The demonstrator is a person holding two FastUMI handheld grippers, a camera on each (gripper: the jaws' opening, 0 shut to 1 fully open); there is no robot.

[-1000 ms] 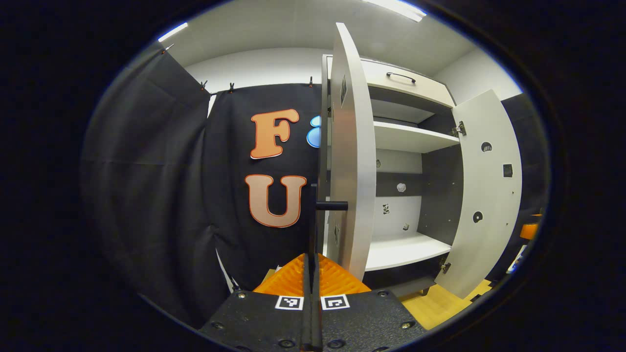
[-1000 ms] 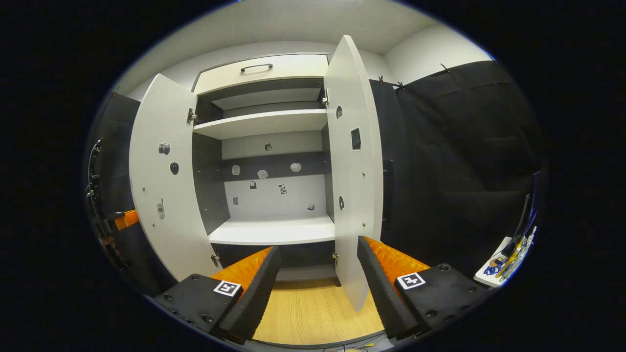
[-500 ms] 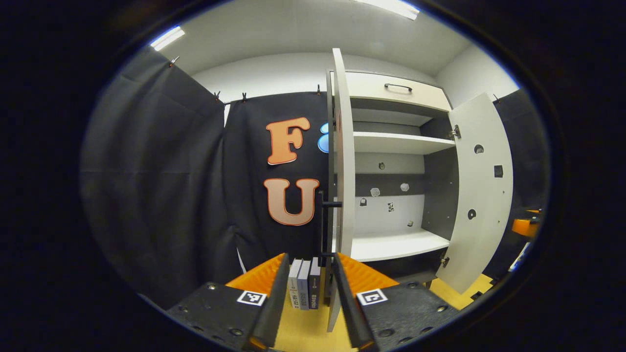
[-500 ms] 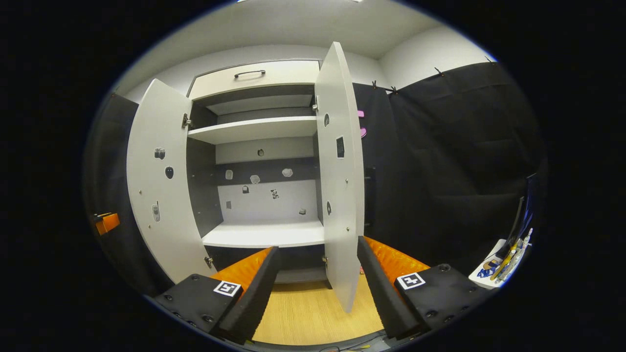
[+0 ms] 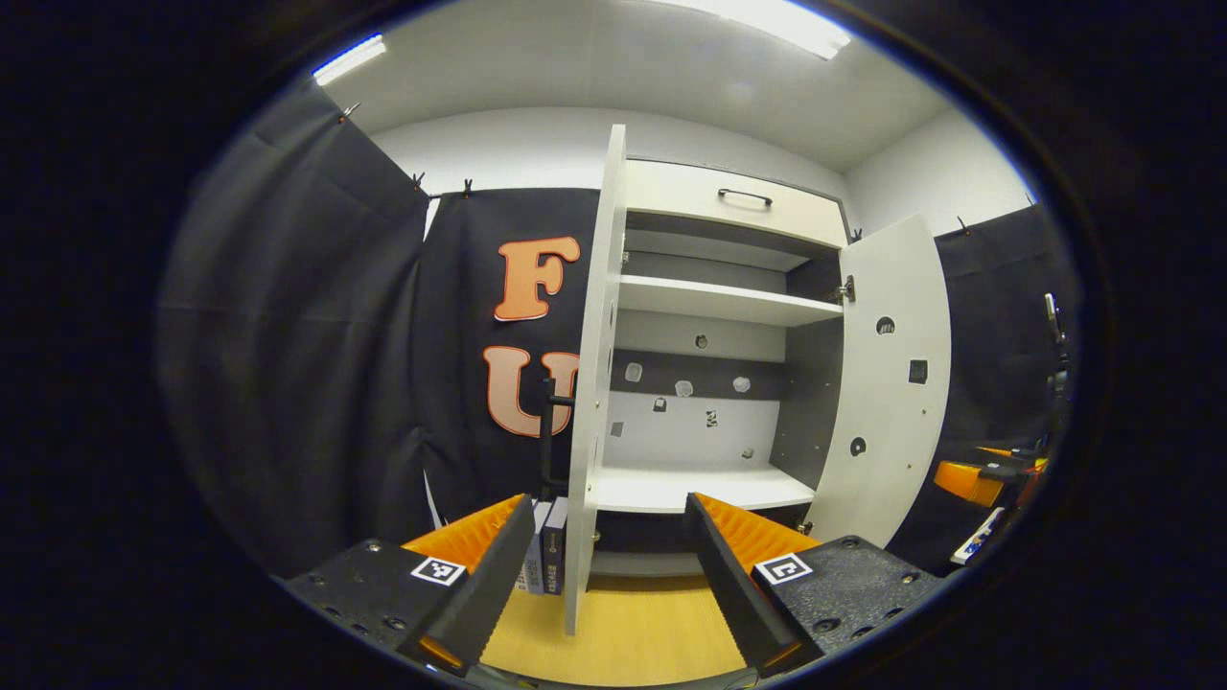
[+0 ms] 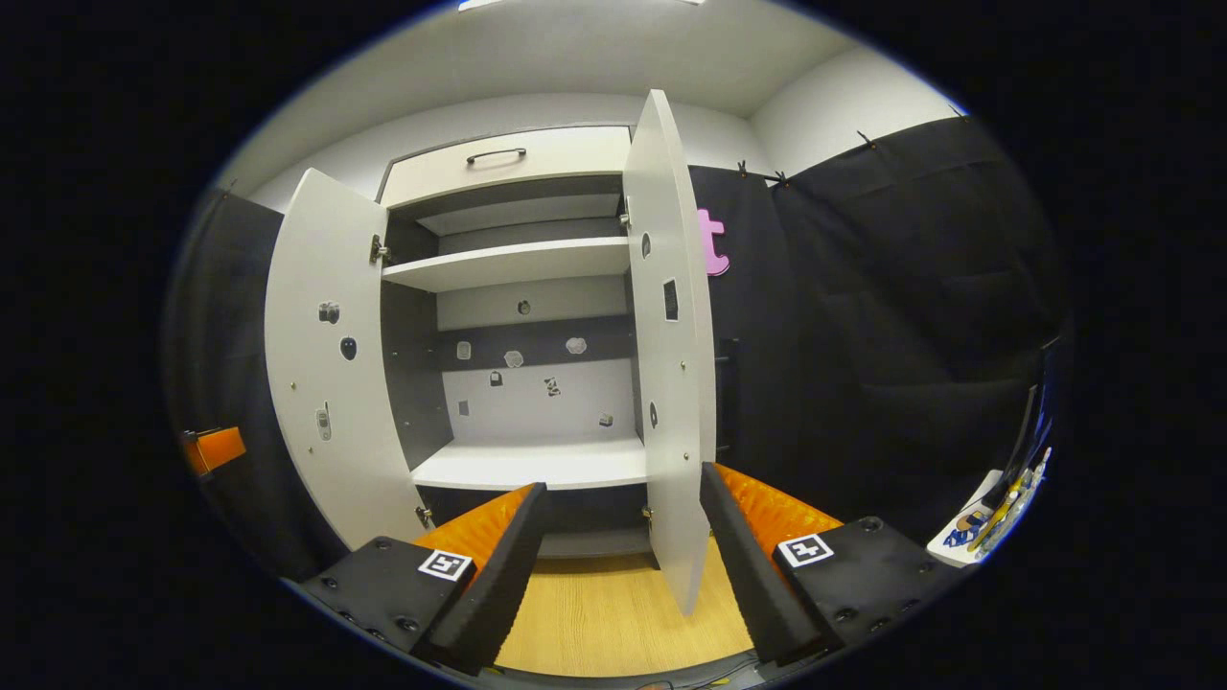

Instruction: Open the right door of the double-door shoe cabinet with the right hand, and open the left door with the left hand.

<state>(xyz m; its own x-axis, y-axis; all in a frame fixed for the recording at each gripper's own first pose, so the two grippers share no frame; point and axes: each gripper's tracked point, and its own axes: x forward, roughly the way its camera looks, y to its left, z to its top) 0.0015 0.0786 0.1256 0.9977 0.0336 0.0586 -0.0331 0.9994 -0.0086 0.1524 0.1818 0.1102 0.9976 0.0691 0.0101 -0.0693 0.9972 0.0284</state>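
The shoe cabinet (image 5: pixel 729 196) stands straight ahead of both tongs, and both of its tall doors already hang swung outward, long edges upright. In the left gripper view the left door (image 5: pixel 587 383) sits edge-on directly beyond the left gripper (image 5: pixel 606 565), nearer its left-hand finger, with the dark handle (image 5: pixel 548 422) on the door's outer face, toward the black cloth. The left gripper's jaws stand wide apart and hold nothing; the door's lower edge shows in the gap between them without touching either.

In the right gripper view the right door (image 6: pixel 671 355) rises just ahead of the right gripper (image 6: pixel 618 565), closer to its right-hand finger. These jaws are also wide and empty.

Each gripper is the nearer one to its own door, so any further move, judged from this, would be pulling back rather than reaching in.

Counted: one cabinet, two doors, two shelves (image 6: pixel 513 264) inside, one drawer (image 6: pixel 503 153) on top with one handle. Three books (image 5: pixel 546 561) stand on the floor (image 6: pixel 613 613) beside the left door.
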